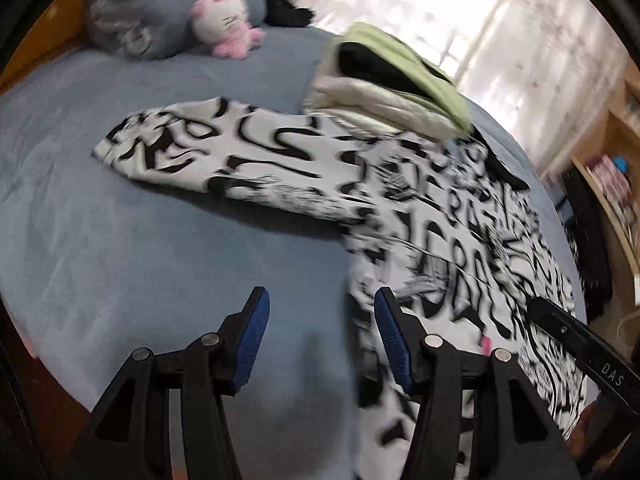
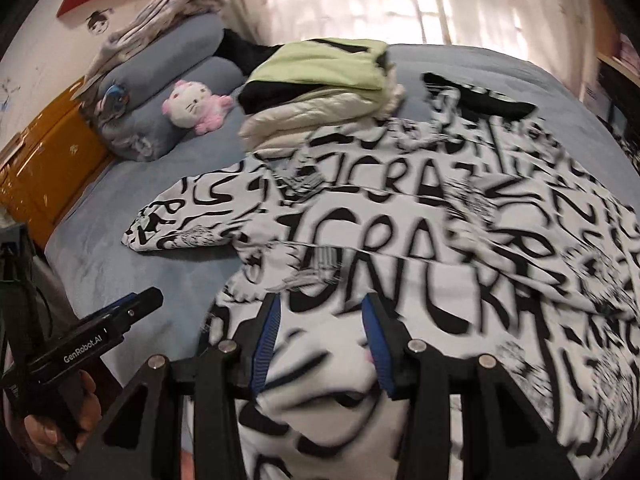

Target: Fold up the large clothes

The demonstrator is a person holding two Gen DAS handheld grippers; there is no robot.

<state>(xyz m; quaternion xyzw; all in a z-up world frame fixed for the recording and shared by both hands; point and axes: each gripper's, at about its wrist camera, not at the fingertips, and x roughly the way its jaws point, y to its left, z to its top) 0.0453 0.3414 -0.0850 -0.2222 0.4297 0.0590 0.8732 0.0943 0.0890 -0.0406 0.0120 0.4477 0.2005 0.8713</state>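
A large white garment with black lettering (image 2: 440, 240) lies spread on the blue bed (image 2: 120, 272), one sleeve (image 1: 200, 156) stretched to the left. My left gripper (image 1: 320, 316) is open over the bare sheet beside the garment's left hem, holding nothing. My right gripper (image 2: 320, 320) is open just above the garment's near hem, with cloth between and under its fingers. The right gripper's finger shows at the right edge of the left wrist view (image 1: 580, 344). The left gripper shows at the left of the right wrist view (image 2: 100, 328).
A stack of folded clothes, green on top (image 2: 320, 80), sits at the garment's far edge. A pink plush cat (image 2: 196, 104) and rolled blue bedding (image 2: 160, 80) lie by the headboard. An orange cabinet (image 2: 40, 168) stands left; shelves (image 1: 612, 184) stand right.
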